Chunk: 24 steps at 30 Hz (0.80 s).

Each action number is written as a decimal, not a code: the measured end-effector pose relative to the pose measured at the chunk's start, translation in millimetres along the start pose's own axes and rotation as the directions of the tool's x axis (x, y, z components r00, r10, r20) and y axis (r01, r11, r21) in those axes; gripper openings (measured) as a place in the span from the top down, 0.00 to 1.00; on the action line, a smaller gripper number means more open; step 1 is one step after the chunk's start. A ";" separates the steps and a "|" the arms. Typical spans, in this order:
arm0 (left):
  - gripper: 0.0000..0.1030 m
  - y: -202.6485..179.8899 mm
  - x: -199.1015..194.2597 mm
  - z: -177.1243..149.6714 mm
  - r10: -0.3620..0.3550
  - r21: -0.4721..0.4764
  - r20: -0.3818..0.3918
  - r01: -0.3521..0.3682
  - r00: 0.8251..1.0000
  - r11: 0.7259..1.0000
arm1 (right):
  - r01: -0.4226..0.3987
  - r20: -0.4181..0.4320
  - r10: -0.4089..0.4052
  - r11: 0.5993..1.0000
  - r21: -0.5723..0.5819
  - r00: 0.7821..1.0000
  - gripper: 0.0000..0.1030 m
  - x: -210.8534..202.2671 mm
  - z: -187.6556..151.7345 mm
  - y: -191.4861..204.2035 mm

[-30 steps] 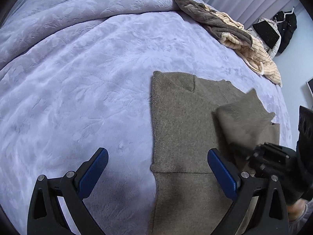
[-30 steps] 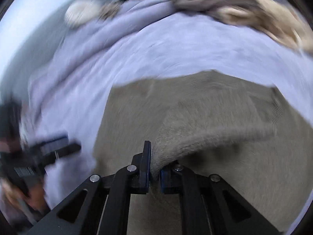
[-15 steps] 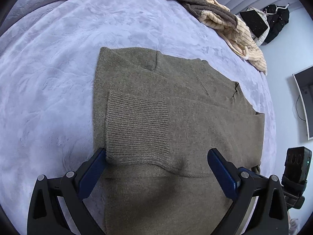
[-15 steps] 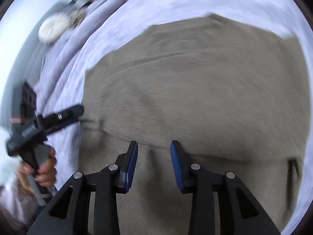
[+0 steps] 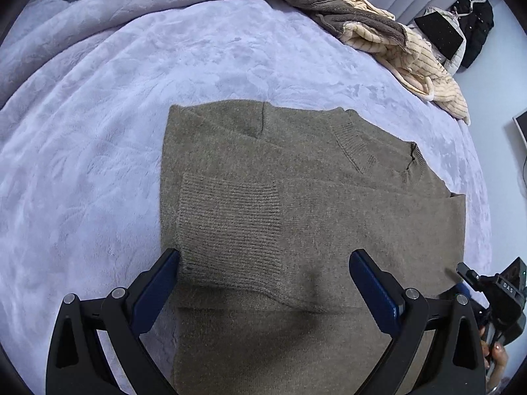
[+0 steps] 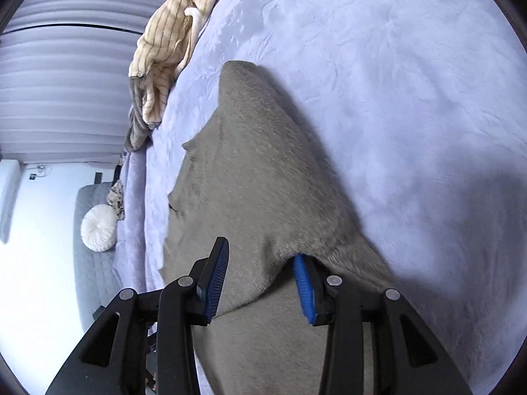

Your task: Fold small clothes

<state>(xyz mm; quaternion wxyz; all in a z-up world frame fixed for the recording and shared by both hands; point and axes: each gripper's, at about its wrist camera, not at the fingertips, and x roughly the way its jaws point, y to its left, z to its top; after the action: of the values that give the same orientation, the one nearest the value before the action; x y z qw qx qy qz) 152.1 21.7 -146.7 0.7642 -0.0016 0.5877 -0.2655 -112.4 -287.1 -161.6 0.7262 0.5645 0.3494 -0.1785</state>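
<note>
An olive knit sweater (image 5: 313,204) lies flat on the lilac bedspread (image 5: 98,131), one sleeve folded across its body with the ribbed cuff (image 5: 230,230) at the left. My left gripper (image 5: 263,256) hovers open just above that cuff and touches nothing. My right gripper (image 6: 260,250) is at the sweater's (image 6: 250,164) side edge. Its jaws are closing with a raised fold of the knit between them, and a gap still shows beside the pads. From the left wrist camera, the right gripper (image 5: 494,293) shows at the lower right, held by a hand (image 5: 494,358).
A heap of beige striped and grey clothes (image 5: 378,36) lies at the bed's far edge. Dark garments (image 5: 474,29) hang beyond it. A round white cushion (image 6: 98,227) sits on a grey seat beside the bed, under pleated curtains (image 6: 66,82).
The right gripper let go of the sleeve, which now lies across the sweater's body, then swung to the sweater's side edge and rolled over. The left gripper shifted over the sweater.
</note>
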 end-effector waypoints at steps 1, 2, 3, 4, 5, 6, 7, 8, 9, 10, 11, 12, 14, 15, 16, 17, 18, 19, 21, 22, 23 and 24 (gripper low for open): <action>0.02 -4.9 0.6 0.2 0.007 0.010 0.001 -0.007 1.000 1.000 | -0.016 0.000 0.016 1.000 -0.014 1.000 0.94 -1.6 2.5 2.3; 0.02 -10.3 1.7 0.0 0.011 0.025 0.000 -0.011 1.000 1.000 | -0.038 0.026 0.039 0.999 -0.025 0.999 0.94 -9.1 5.6 3.8; 0.02 -14.9 3.5 -0.6 0.017 0.041 0.000 -0.017 1.000 0.999 | -0.052 0.054 0.053 0.998 -0.029 0.997 0.94 -20.9 10.7 0.3; 0.02 -20.0 6.7 -1.6 0.029 0.061 -0.002 -0.029 1.000 0.998 | -0.052 0.090 0.054 0.998 -0.023 0.994 0.94 -33.2 16.3 -5.8; 0.02 -25.2 12.5 -3.8 0.051 0.088 -0.005 -0.050 0.999 0.995 | -0.042 0.119 0.042 0.999 -0.009 0.992 0.94 -41.2 19.8 -14.3; 0.02 -28.4 19.2 -5.7 0.071 0.107 -0.012 -0.069 0.997 0.992 | -0.017 0.132 0.016 1.000 0.007 0.991 0.94 -50.0 24.1 -25.9; 0.02 -30.2 29.1 -8.3 0.099 0.120 -0.032 -0.094 0.995 0.988 | 0.027 0.124 -0.029 0.999 0.020 0.992 0.93 -52.5 27.5 -39.3; 0.02 -30.8 36.2 -9.8 0.118 0.122 -0.052 -0.111 0.992 0.986 | 0.052 0.087 -0.054 0.998 0.031 0.995 0.90 -47.7 30.0 -50.0; 0.02 -30.2 40.3 -11.3 0.133 0.120 -0.064 -0.125 0.989 0.985 | 0.068 0.020 -0.069 0.997 0.047 0.997 0.88 -42.2 30.5 -60.8; 0.02 -30.2 39.8 -11.8 0.135 0.121 -0.059 -0.127 0.989 0.984 | 0.067 -0.049 -0.065 0.996 0.055 0.997 0.86 -39.1 27.6 -67.1; 0.01 -30.4 36.9 -11.2 0.134 0.125 -0.051 -0.126 0.990 0.984 | 0.064 -0.070 -0.062 0.997 0.033 0.996 0.78 -42.5 25.2 -67.3; 0.02 -29.9 34.2 -10.2 0.134 0.127 -0.047 -0.127 0.990 0.984 | 0.068 -0.070 -0.069 0.998 -0.015 0.995 0.64 -49.3 21.9 -62.1; 0.02 -26.2 29.3 -6.6 0.131 0.124 -0.043 -0.125 0.990 0.984 | 0.072 -0.027 -0.076 0.991 -0.116 0.997 0.45 -68.6 18.0 -48.1; 0.02 -24.1 28.3 -4.6 0.126 0.122 -0.046 -0.119 0.991 0.985 | 0.064 0.001 -0.065 0.989 -0.136 0.998 0.45 -77.0 19.5 -44.7; 0.02 -21.0 28.2 -1.3 0.115 0.116 -0.054 -0.108 0.992 0.987 | 0.060 0.015 -0.058 0.989 -0.137 0.998 0.45 -83.8 24.5 -44.8; 0.02 -18.5 29.1 1.4 0.100 0.107 -0.065 -0.093 0.993 0.990 | 0.061 0.024 -0.059 0.990 -0.126 0.998 0.45 -85.7 31.4 -46.4; 0.02 -16.2 30.8 4.0 0.077 0.095 -0.083 -0.069 0.994 0.993 | 0.067 0.030 -0.064 0.992 -0.110 0.997 0.45 -86.4 38.7 -49.8; 0.02 -14.7 32.6 5.6 0.053 0.084 -0.099 -0.045 0.994 0.996 | 0.064 0.034 -0.061 0.994 -0.087 0.998 0.45 -83.3 47.3 -52.8; 0.03 -13.8 33.6 9.1 0.021 0.075 -0.105 -0.013 0.994 0.997 | 0.061 0.032 -0.059 0.996 -0.069 0.998 0.45 -73.2 59.5 -56.1; 0.11 -15.6 34.4 10.6 0.015 0.079 -0.105 -0.007 0.994 0.997 | 0.074 0.026 -0.073 0.995 -0.070 0.997 0.45 -67.2 62.3 -56.1; 0.15 -18.4 35.4 10.2 0.014 0.090 -0.112 -0.004 0.994 0.996 | 0.084 0.015 -0.083 0.994 -0.073 0.996 0.45 -59.9 65.4 -56.1; 0.16 -20.0 36.1 10.1 0.011 0.101 -0.120 0.001 0.993 0.995 | 0.092 0.005 -0.091 0.993 -0.080 0.996 0.45 -52.7 67.2 -55.1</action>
<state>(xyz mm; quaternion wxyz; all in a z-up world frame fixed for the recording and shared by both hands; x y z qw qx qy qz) 159.2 -13.3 -169.7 0.7270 0.0544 0.6188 -0.2927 -164.3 -374.1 -154.6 0.7396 0.5181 0.3812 -0.1979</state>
